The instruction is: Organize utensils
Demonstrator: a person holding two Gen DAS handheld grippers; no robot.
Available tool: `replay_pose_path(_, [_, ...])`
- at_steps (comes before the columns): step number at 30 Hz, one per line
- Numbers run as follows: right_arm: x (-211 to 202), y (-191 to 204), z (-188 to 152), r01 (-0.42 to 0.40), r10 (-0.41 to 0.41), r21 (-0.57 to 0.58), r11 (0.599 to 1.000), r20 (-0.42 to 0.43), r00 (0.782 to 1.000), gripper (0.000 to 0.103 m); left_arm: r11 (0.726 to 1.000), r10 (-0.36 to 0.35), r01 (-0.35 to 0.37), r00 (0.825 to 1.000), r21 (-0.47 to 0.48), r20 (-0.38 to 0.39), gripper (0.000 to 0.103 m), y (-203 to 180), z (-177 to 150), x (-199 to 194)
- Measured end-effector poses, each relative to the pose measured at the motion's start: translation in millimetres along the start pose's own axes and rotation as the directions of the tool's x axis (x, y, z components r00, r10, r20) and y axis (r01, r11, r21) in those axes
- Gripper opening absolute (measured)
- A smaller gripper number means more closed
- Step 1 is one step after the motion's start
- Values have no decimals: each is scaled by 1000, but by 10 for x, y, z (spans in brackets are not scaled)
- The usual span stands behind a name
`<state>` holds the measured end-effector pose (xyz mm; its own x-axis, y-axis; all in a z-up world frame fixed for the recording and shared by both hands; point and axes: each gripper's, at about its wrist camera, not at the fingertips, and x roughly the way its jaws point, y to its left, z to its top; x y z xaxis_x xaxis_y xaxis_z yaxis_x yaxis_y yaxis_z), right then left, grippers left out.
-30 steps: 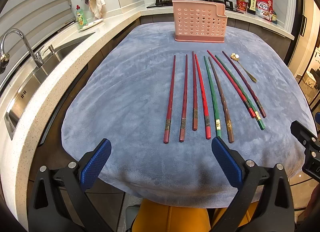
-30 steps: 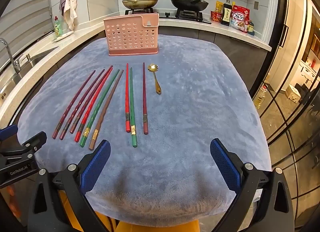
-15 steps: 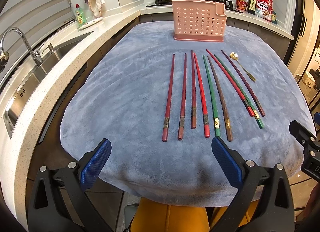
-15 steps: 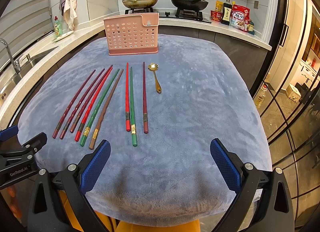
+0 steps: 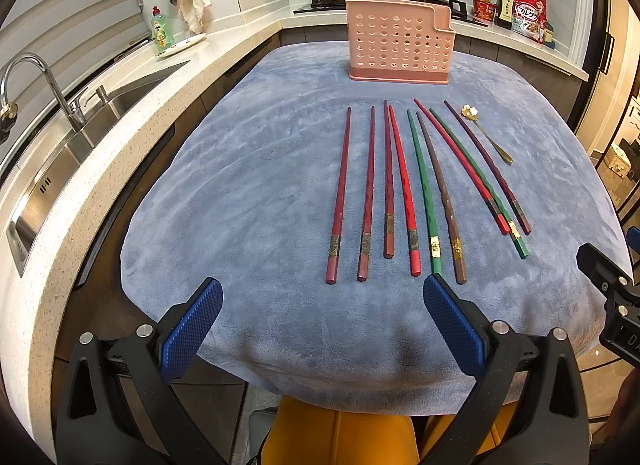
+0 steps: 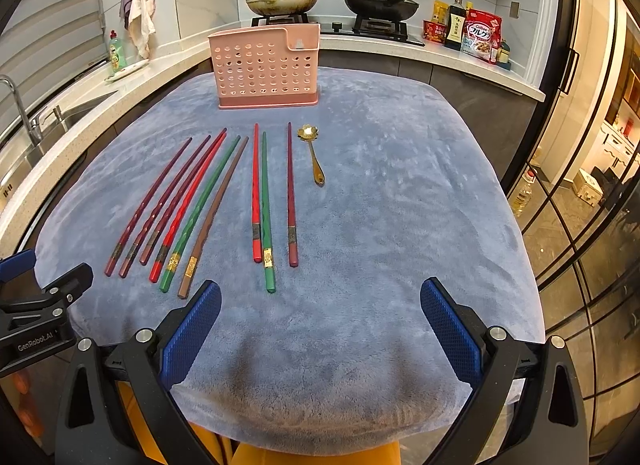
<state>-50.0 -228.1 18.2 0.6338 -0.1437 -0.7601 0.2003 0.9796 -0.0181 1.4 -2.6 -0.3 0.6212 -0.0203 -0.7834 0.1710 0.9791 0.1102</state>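
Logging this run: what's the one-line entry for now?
left gripper: open, empty | right gripper: open, empty | nine lacquered chopsticks, gold flower-bowled spoon: on blue cloth | pink perforated plastic caddy: nothing visible inside

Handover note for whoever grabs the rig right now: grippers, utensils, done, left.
Left gripper: open, empty, hovering at the near edge of the blue cloth.
Right gripper: open, empty, also at the near edge.
Nine chopsticks lie side by side on the cloth, thick ends toward you: six to the left, three nearer the gold spoon, which lies rightmost.
Pink perforated holder stands upright at the far end; nothing shows above its rim.
Done: nothing visibly sorted yet.
Left: all chopsticks and the spoon, presumably into the holder.
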Motion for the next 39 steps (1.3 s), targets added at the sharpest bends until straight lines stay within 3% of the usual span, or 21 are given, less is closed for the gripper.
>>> replay_pose_path(39, [42,11,-17,-6,6,5,1000,-5,1000,96,1000,-2,2,1000,-7,-10,96,-12,24,1])
